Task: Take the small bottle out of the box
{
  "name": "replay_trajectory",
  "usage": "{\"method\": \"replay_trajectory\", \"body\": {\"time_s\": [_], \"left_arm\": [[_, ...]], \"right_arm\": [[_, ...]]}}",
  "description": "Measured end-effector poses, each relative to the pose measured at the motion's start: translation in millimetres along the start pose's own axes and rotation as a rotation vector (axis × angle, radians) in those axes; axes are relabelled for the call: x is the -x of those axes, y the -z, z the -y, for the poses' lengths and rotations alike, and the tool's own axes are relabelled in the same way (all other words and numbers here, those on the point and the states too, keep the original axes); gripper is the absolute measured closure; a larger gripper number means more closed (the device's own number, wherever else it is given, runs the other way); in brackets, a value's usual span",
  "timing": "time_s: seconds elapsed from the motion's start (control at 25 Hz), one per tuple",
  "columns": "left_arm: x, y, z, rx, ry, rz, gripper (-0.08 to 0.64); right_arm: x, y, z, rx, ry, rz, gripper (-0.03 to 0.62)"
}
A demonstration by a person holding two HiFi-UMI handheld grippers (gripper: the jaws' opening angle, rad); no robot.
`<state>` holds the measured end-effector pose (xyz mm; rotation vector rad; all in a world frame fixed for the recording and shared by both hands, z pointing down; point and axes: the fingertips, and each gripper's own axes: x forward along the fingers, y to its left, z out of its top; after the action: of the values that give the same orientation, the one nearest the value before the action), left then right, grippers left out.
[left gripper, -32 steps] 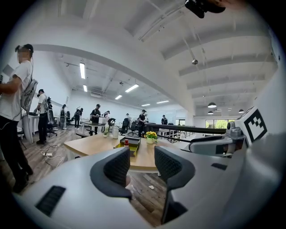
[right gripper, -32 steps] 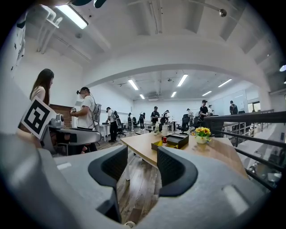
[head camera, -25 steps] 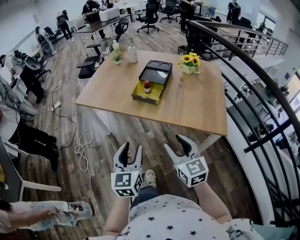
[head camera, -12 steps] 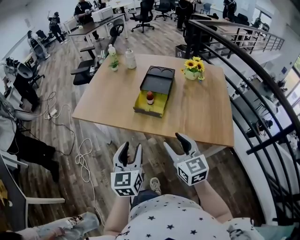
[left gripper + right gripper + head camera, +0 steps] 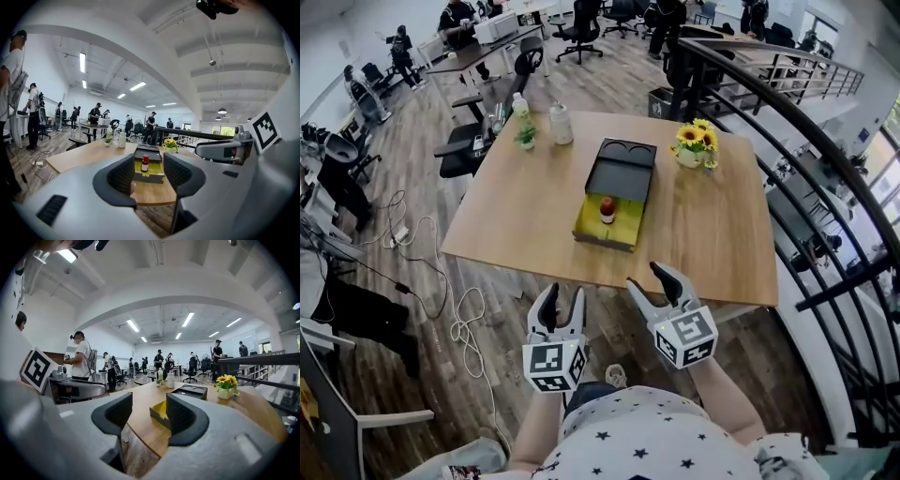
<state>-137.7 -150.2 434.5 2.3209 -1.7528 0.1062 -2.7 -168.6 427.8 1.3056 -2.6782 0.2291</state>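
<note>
Hovering short of the worktop (image 5: pixel 703 244) with 2 tools, off its near edge. Wide open on the left tool (image 5: pixel 559 302), nothing gripped. Straight ahead of it, well beyond the jaws: small bottle (image 5: pixel 607 209), upright, red-capped, inside the yellow-lined box (image 5: pixel 605 239). Wide open on the right tool (image 5: pixel 652 286) too, nothing gripped. Ahead of that one: the box's near corner, partly behind its right jaw. Further ahead, to its right: sunflowers (image 5: pixel 696 139).
</note>
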Motion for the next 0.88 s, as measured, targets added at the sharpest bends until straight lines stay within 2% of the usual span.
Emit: {"method": "replay_trajectory", "body": {"time_s": [0.44,0.88], "left_arm": [[-31.9,1.3,-31.1,0.011,0.0,-0.019,0.388],[-52.6,3.5,-39.4,0.018,0.004,-0.042,0.388]], "right_arm": [[-43.9,-3.3,7.8,0.001,0.003,-0.005,0.385],[-72.5,-0.5,21.8,0.011,-0.004,-0.029,0.385]]}}
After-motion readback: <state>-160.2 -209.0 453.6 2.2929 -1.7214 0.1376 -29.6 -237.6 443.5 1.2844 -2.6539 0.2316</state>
